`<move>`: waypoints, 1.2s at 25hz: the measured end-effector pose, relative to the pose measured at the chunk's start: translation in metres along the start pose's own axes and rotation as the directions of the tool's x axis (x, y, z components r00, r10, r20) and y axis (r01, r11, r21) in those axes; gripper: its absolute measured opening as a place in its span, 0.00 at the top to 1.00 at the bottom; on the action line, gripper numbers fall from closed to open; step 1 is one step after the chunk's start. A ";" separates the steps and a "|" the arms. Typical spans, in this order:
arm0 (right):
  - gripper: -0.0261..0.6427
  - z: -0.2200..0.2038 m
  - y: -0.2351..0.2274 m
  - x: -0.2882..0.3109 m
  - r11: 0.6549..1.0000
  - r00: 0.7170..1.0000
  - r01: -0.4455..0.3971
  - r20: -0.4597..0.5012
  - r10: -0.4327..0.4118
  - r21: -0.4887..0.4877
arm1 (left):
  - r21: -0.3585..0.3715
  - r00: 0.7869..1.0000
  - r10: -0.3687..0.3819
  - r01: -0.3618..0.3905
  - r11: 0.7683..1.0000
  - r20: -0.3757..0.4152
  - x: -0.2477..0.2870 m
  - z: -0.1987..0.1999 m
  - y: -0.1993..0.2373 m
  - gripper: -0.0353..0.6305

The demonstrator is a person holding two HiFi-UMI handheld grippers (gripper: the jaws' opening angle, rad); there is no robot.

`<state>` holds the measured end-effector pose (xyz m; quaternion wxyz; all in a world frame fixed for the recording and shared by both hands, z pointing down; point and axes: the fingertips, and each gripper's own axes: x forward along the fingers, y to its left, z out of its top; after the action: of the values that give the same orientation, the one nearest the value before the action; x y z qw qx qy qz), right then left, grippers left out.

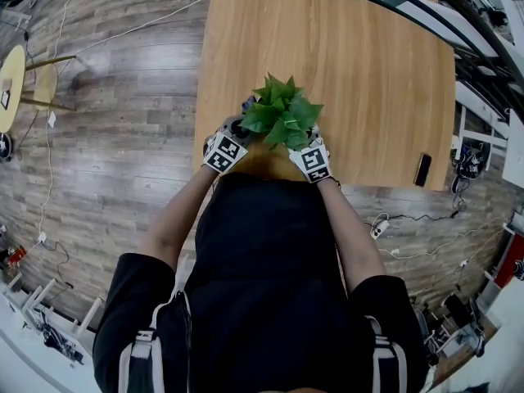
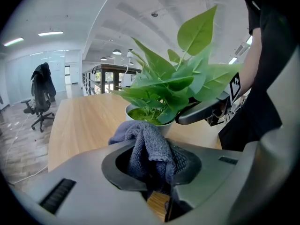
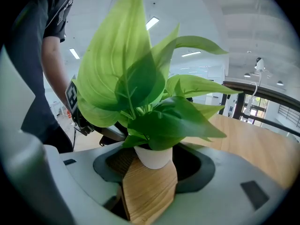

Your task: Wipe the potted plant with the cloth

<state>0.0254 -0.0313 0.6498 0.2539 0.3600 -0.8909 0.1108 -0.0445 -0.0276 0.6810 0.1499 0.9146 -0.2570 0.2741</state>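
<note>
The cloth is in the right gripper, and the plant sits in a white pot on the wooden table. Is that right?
Not quite. The blue-grey cloth is clamped in the left gripper, as the left gripper view shows; the right gripper has its jaws apart and holds no cloth. The rest is true: the plant sits in a white pot on the wooden table.
</note>
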 end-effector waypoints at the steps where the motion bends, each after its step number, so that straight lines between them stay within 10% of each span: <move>1: 0.58 -0.001 0.001 0.000 1.000 1.000 0.002 0.000 -0.002 0.002 | -0.010 1.000 -0.006 0.006 1.000 0.001 -0.001 -0.001 -0.002 0.78; 30: 0.58 -0.004 0.038 -0.011 0.997 0.999 -0.053 -0.006 0.053 -0.050 | -0.047 1.000 0.019 -0.019 0.999 0.007 0.000 -0.003 0.003 0.78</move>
<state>0.0068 0.0039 0.6473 0.2621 0.3293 -0.9020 0.0959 -0.0471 -0.0287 0.6838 0.1678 0.9093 -0.2724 0.2661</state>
